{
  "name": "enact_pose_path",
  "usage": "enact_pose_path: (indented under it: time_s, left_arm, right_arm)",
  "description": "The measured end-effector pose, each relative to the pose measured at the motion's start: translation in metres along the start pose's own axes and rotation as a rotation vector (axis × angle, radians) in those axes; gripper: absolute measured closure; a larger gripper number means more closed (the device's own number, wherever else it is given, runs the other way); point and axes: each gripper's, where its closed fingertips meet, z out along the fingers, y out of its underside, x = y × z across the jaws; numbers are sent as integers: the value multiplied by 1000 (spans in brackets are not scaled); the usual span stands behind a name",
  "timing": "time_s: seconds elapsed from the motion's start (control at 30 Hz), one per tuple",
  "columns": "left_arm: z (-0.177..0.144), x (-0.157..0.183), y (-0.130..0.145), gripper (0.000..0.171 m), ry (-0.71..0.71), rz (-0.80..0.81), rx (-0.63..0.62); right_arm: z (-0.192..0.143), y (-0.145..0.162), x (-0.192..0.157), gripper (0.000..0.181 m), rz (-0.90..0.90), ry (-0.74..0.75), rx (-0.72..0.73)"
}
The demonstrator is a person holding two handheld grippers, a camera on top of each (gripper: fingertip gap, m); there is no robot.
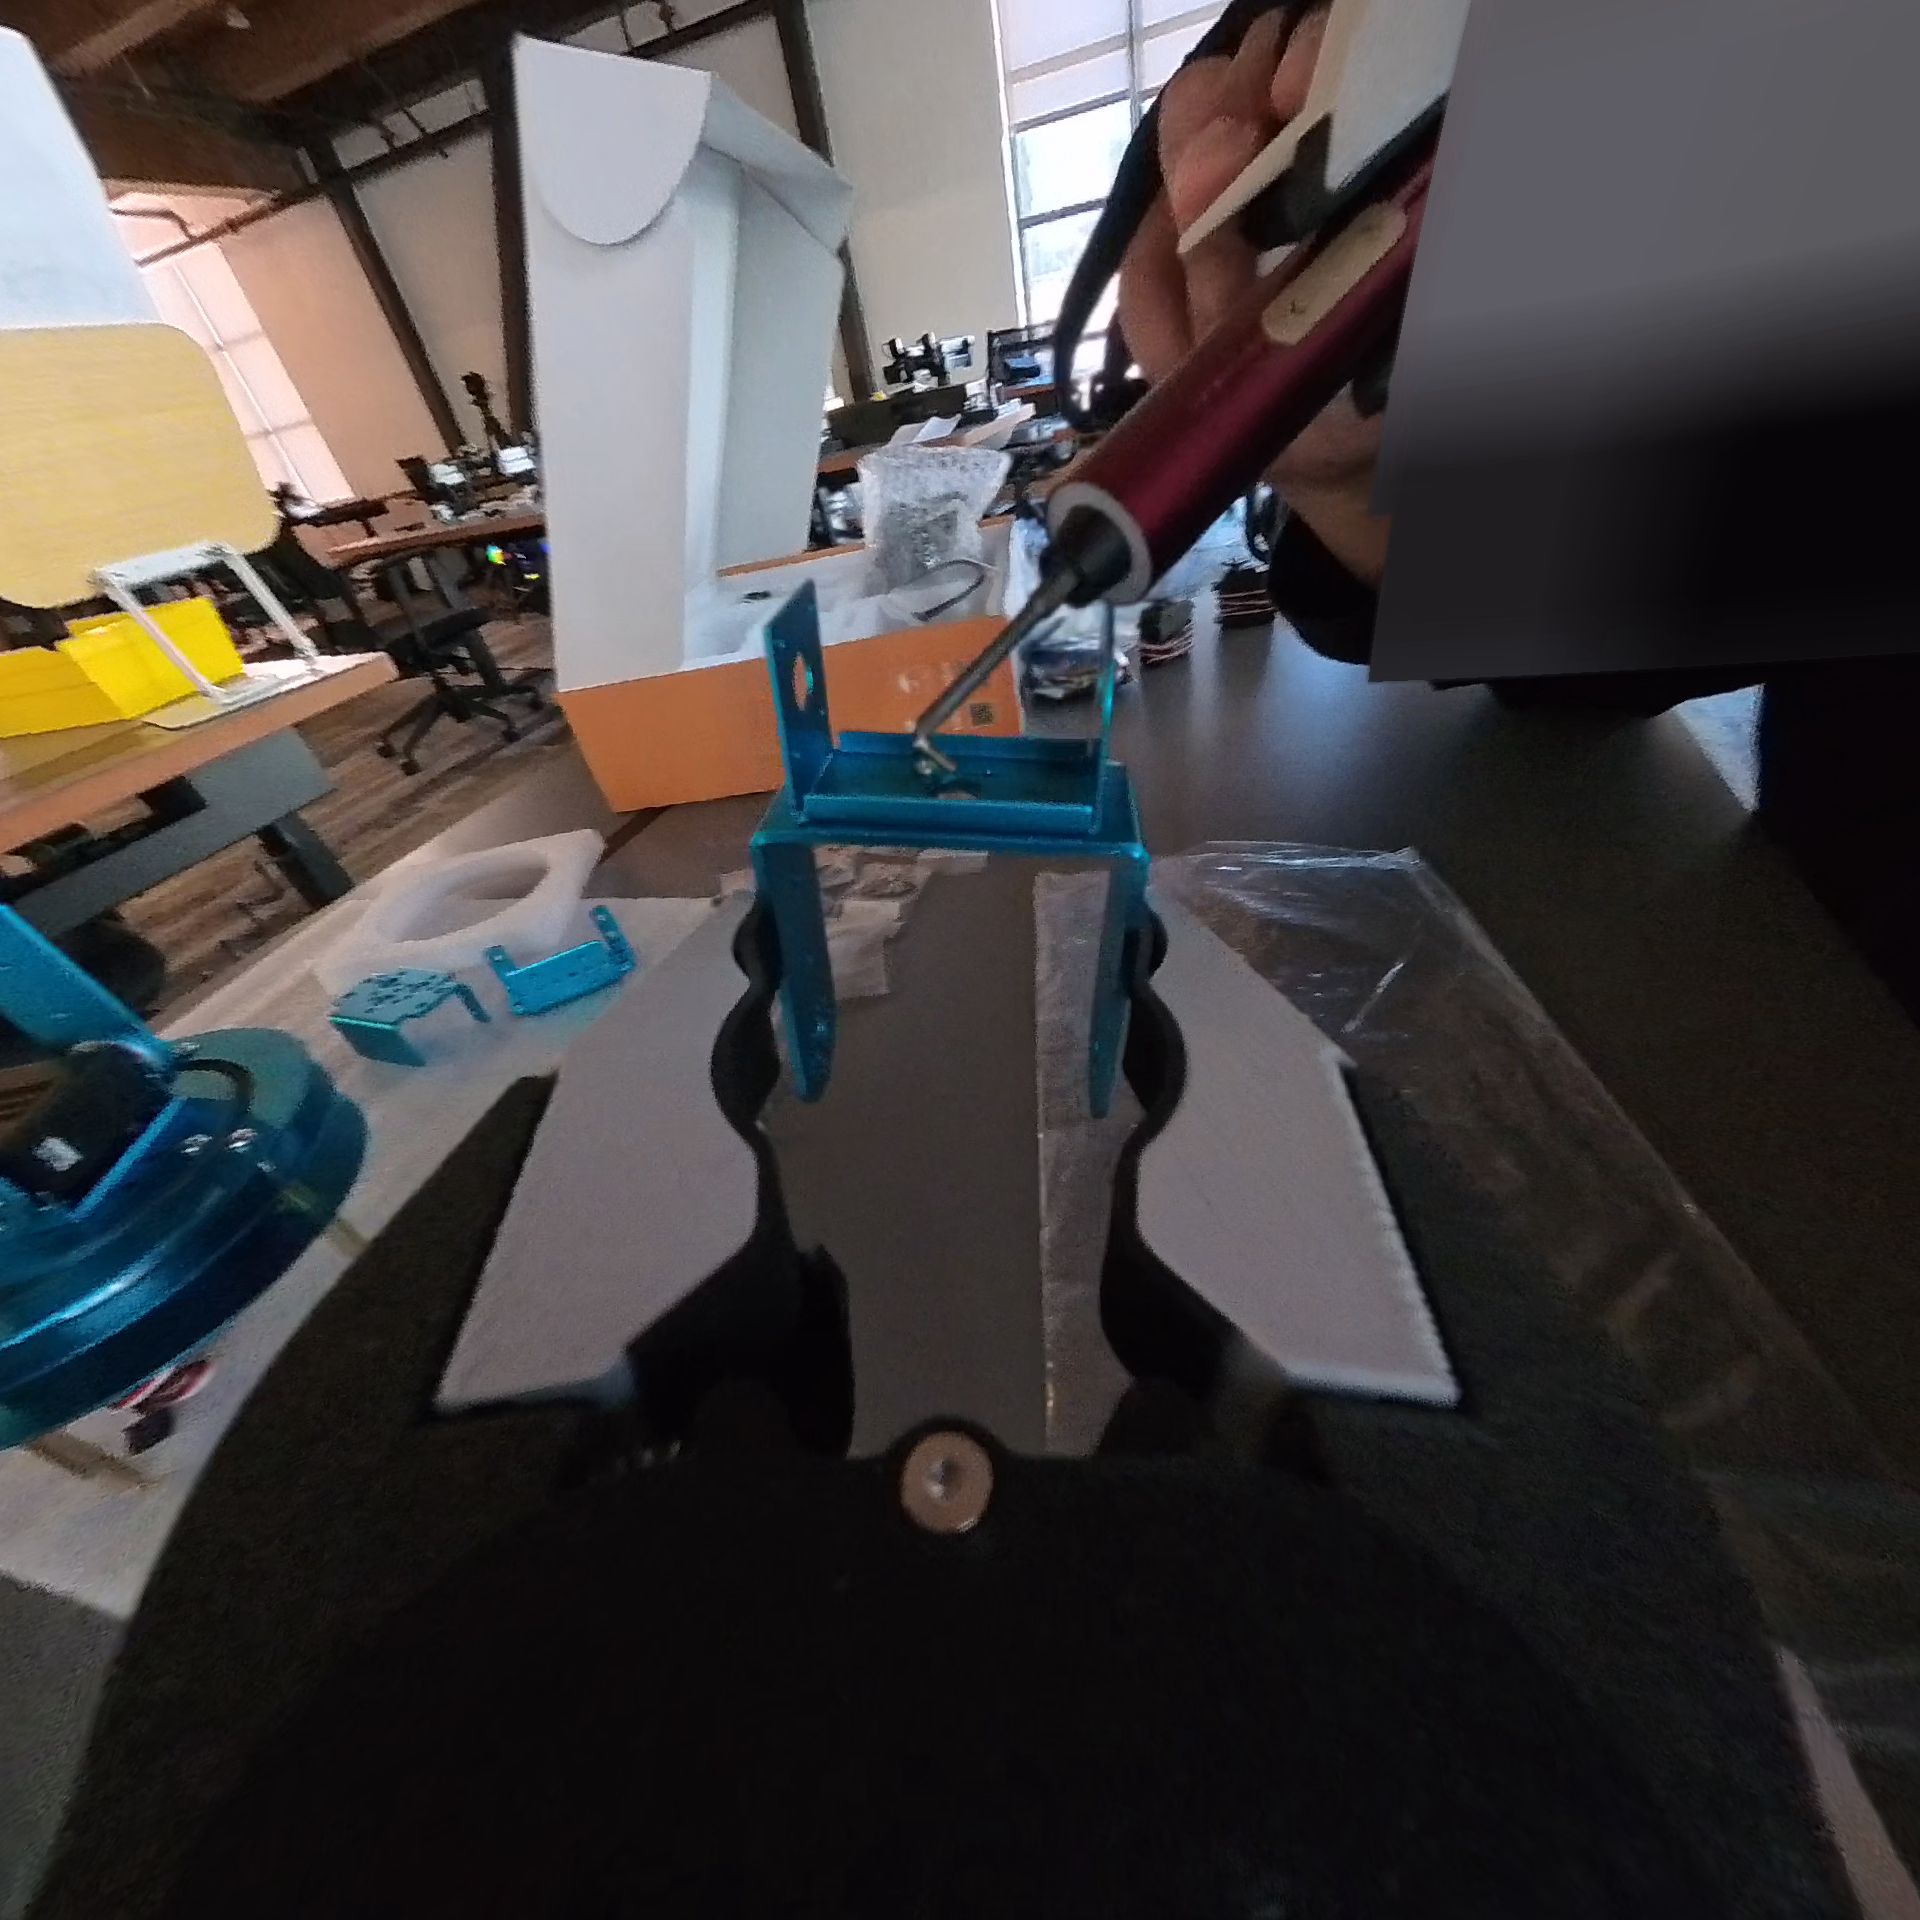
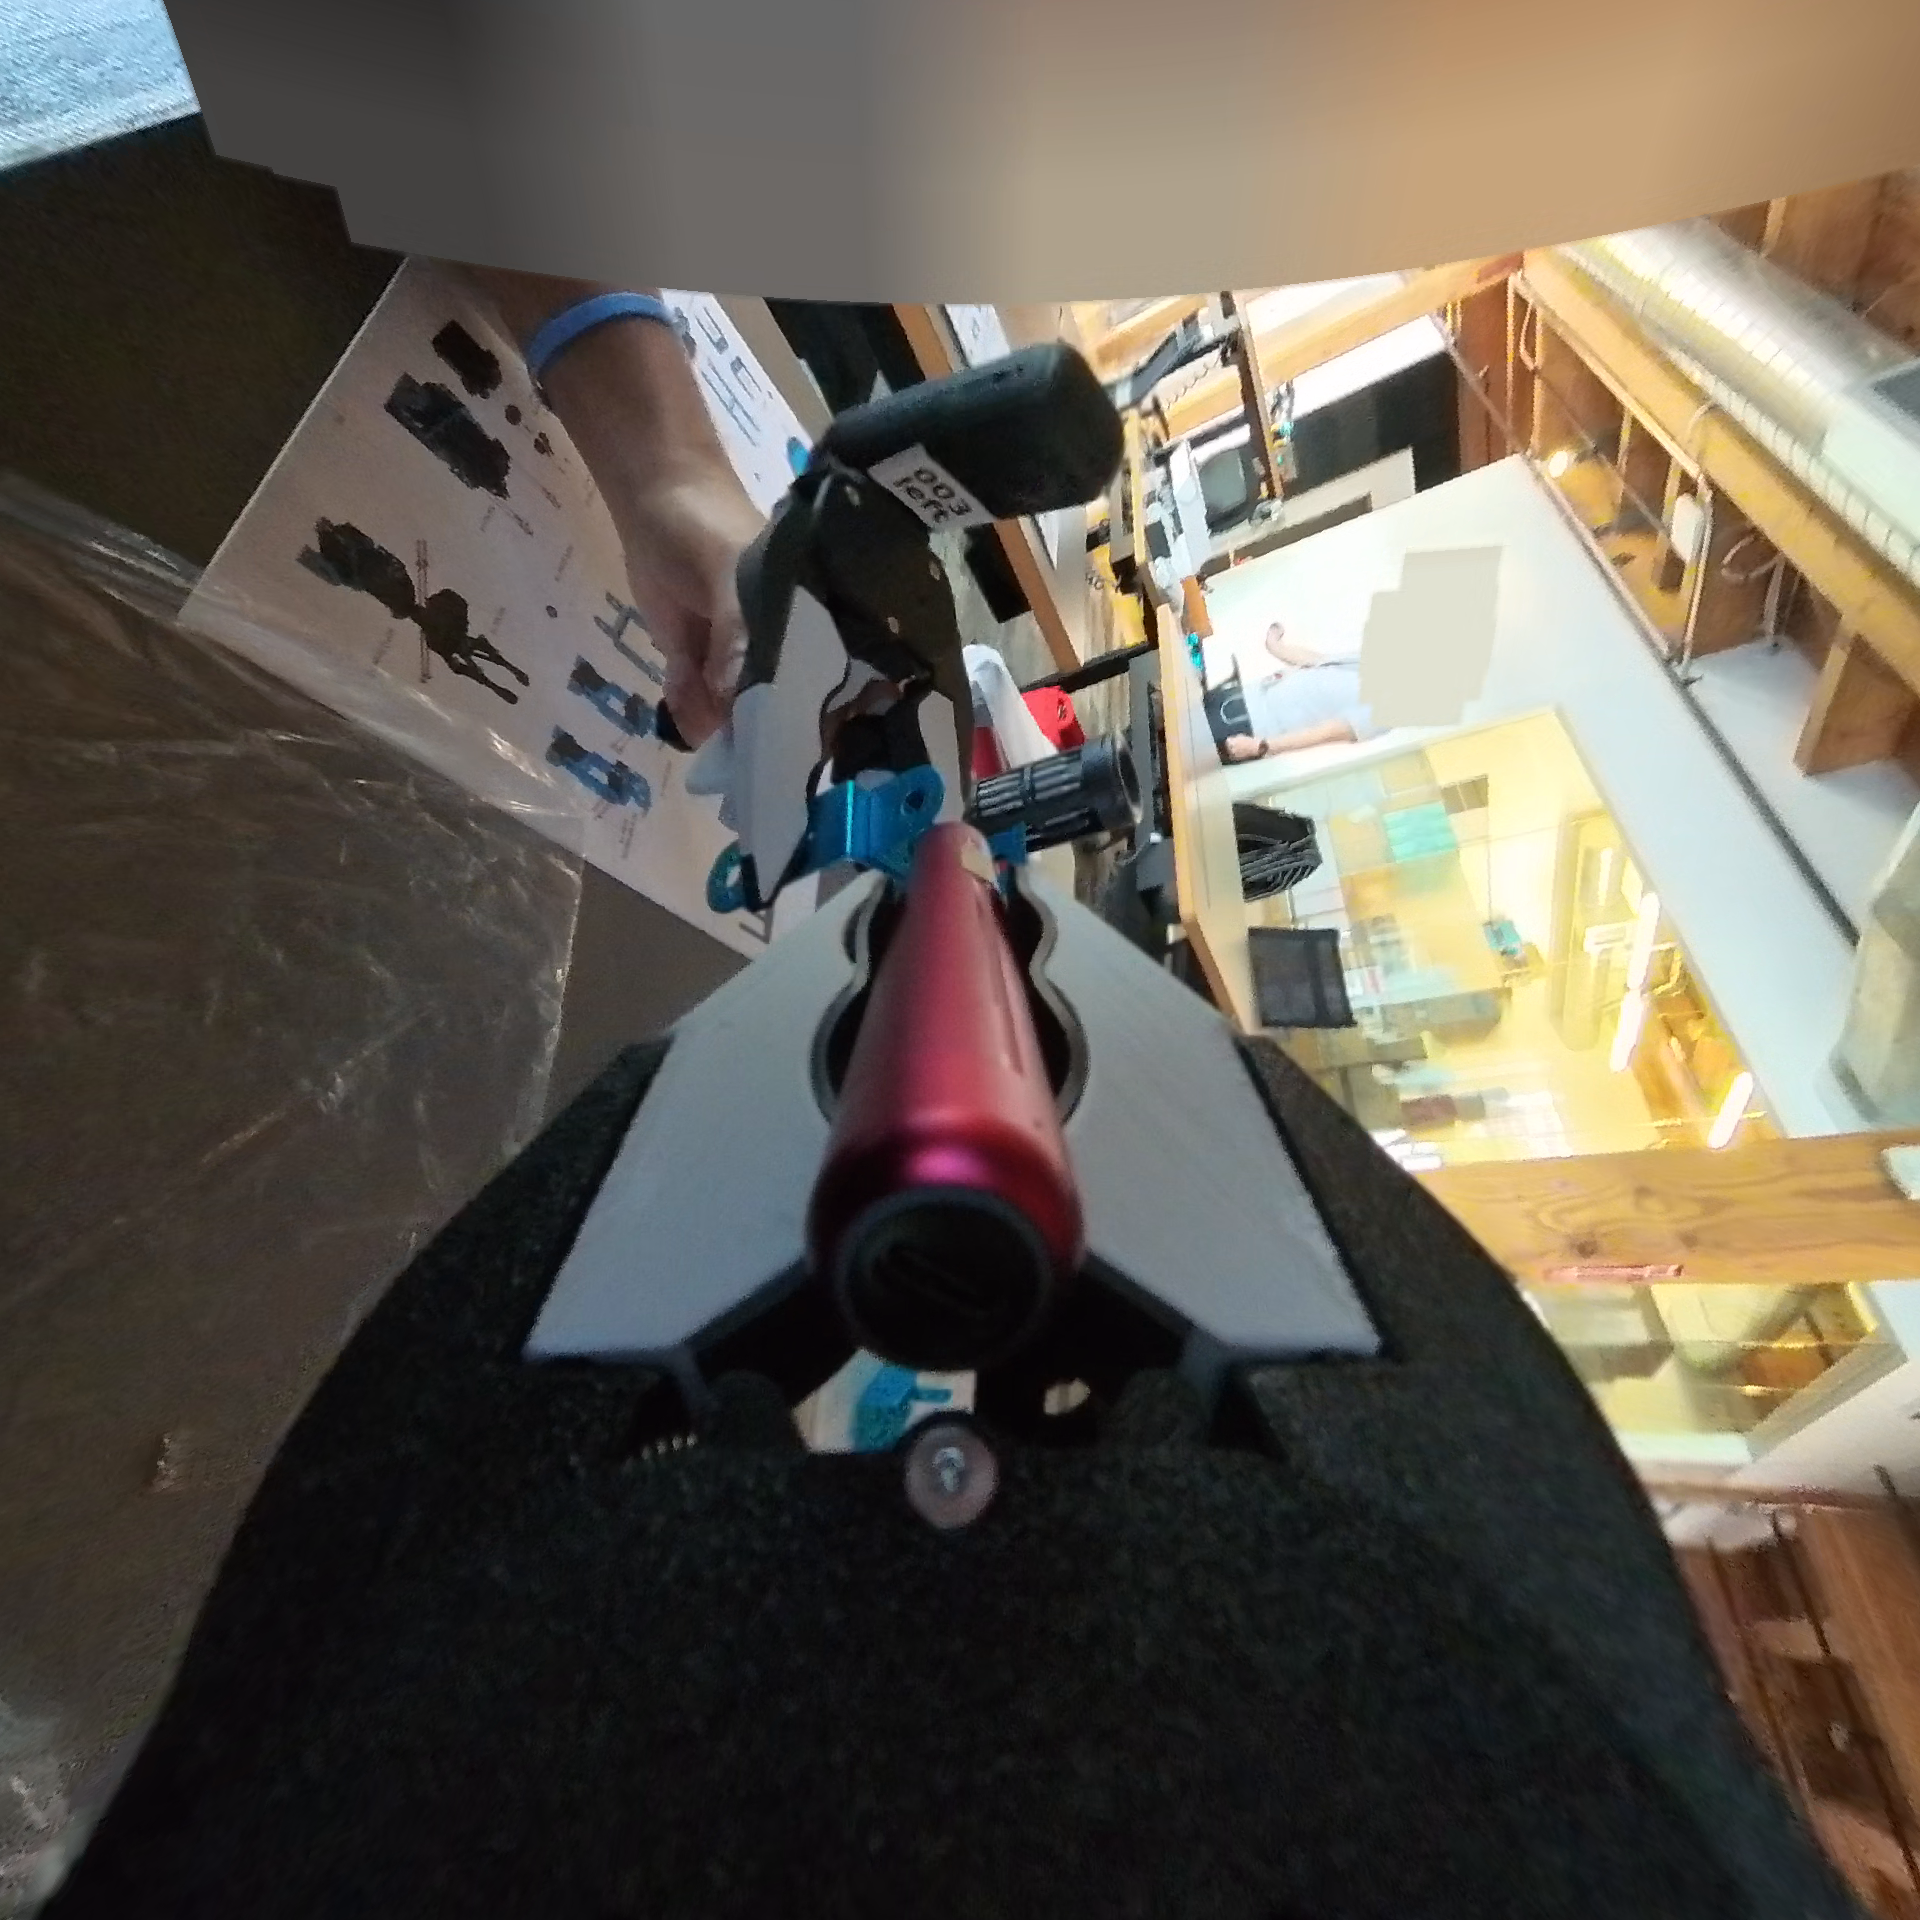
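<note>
The left gripper (image 1: 948, 1023) pinches 2 stacked blue anodised metal U-brackets (image 1: 948, 821) above the dark table (image 1: 1558, 790). The right gripper (image 2: 951, 940) clamps a maroon cylindrical electric screwdriver (image 2: 951, 1060), bit on a small screw (image 1: 935, 762). Angled bit may slip off.

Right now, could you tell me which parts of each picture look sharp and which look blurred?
Left wrist view: blue bracket fairly sharp, blue round base at the edge soft. Right wrist view: red screwdriver blurred at its near end, window side overexposed.
</note>
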Motion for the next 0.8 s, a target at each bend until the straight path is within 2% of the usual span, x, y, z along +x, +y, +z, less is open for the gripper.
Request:
enact_pose_path:
  time_s: [0.2, 0.43, 0.8]
  left_arm:
    - [-4, 12, -9, 106, 124, -94, 57]
    - [-4, 25, -4, 105, 201, -78, 46]
    - [-2, 24, 2, 106, 207, -88, 30]
  right_arm:
    - [-7, 2, -2, 160, -152, 21, 63]
    - [-11, -4, -19, 161, -442, 57, 203]
    - [-10, 9, -30, 161, -543, 46, 200]
